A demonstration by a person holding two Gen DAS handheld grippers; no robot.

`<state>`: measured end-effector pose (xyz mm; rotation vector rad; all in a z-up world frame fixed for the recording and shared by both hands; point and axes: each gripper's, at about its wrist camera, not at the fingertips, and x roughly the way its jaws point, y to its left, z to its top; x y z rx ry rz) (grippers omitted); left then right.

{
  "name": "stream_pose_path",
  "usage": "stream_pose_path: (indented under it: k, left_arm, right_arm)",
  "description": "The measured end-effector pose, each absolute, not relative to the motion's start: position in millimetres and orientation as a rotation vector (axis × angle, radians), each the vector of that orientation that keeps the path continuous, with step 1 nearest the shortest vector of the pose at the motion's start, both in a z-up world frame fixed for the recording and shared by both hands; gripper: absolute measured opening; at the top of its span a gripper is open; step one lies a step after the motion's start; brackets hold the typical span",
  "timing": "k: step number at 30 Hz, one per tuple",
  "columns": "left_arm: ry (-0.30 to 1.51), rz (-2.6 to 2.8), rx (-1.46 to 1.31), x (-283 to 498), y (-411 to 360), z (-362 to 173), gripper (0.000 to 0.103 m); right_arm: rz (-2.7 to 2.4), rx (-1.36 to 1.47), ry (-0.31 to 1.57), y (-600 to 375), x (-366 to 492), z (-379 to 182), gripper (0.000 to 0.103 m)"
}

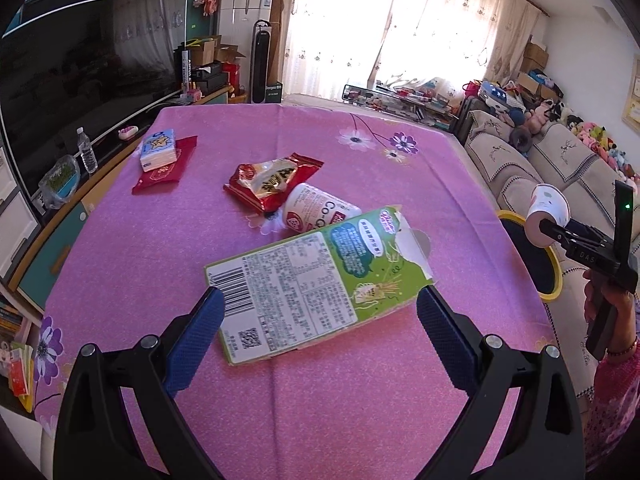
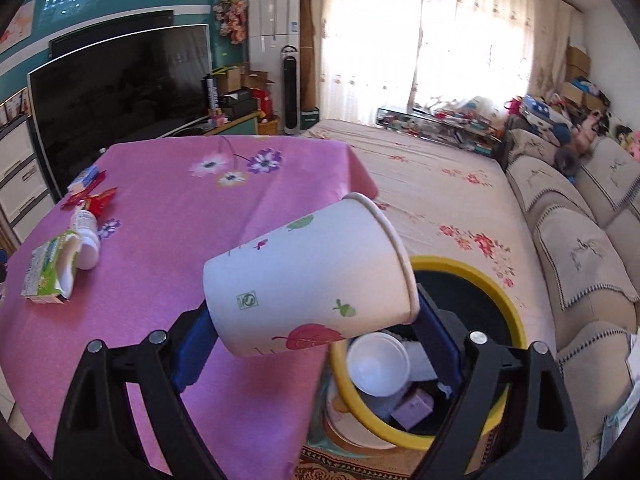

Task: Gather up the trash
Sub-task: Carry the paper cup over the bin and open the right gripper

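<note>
Left gripper [image 1: 320, 312] open wide at lower frame over pink tablecloth [image 1: 360, 400], green carton [image 1: 312, 284] lying between fingers untouched, right gripper [image 2: 316, 332] clamped on paper cup [image 2: 308, 280] at centre, tilted above yellow-rimmed bin [image 2: 516, 320] lower right

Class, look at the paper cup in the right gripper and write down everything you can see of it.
The paper cup is white, seemingly thin card, printed with small leaves and fruit in red and green plus a little green square mark. It has a rolled rim and a flat base. It lies tilted on its side, mouth pointing up and right, clamped between the blue pads of the right gripper. It hangs at the pink table's edge, partly over the yellow-rimmed bin. Nothing else touches it.
</note>
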<state>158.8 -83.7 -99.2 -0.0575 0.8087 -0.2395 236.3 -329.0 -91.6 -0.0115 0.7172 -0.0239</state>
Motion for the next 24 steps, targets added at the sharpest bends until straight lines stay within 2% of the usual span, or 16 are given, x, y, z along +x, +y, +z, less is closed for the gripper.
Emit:
stream_pose_path:
  k: [10, 21, 22, 24]
  left_arm:
    - [0.812, -0.281, -0.002, 154, -117, -95, 0.095]
    - [0.819, -0.281, 0.015, 153, -121, -95, 0.095]
    - [0.819, -0.281, 0.014, 153, -121, -95, 0.095]
    - [0.82, -0.279, 0.014, 153, -121, -95, 0.095]
  right_arm:
    - [-0.165, 0.063, 0.782, -395, 229, -132, 0.084]
    - [-0.192, 0.085, 0.823, -414, 242, -150, 0.085]
    - [-0.192, 0.087, 0.823, -414, 243, -150, 0.085]
    - [-0.201, 0.086, 0.826, -414, 246, -150, 0.093]
